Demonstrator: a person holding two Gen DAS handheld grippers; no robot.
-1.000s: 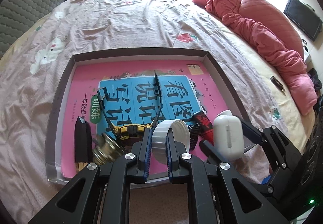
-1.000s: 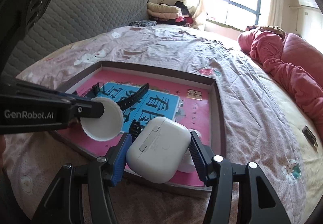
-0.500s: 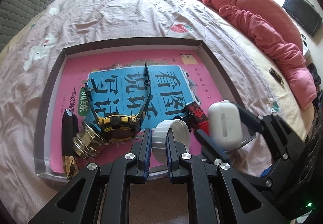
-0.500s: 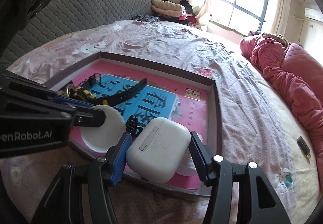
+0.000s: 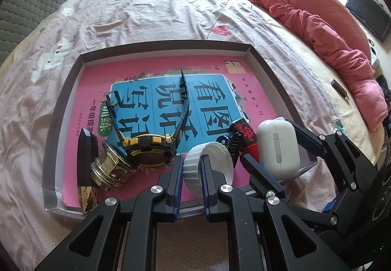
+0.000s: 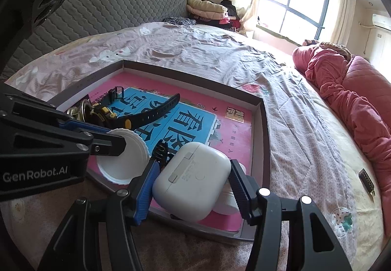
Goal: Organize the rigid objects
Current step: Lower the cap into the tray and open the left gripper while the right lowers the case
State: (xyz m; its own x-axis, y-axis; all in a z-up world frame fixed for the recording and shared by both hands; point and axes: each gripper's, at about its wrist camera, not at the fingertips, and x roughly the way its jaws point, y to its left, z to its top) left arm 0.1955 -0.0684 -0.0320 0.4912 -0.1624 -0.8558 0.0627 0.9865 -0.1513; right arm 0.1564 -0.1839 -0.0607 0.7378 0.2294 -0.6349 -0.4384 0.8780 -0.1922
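Left tool [image 5: 191, 168] clenched on the rim of a white cap [image 5: 207, 166], lower centre of frame, over the tray's [image 5: 266, 70] near edge. Right tool [image 6: 190, 180] grips a white earbud case [image 6: 193, 180], apparently just above the tray's near right corner. Watch [image 5: 149, 151] and brass fitting [image 5: 107, 170] lie inside the tray, lower left, on the bed [image 5: 146, 14].

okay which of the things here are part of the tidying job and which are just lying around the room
Job: white cap in left tongs; white earbud case in right tongs; watch; brass fitting; tray.
Lying about: pink quilt; folded clothes.
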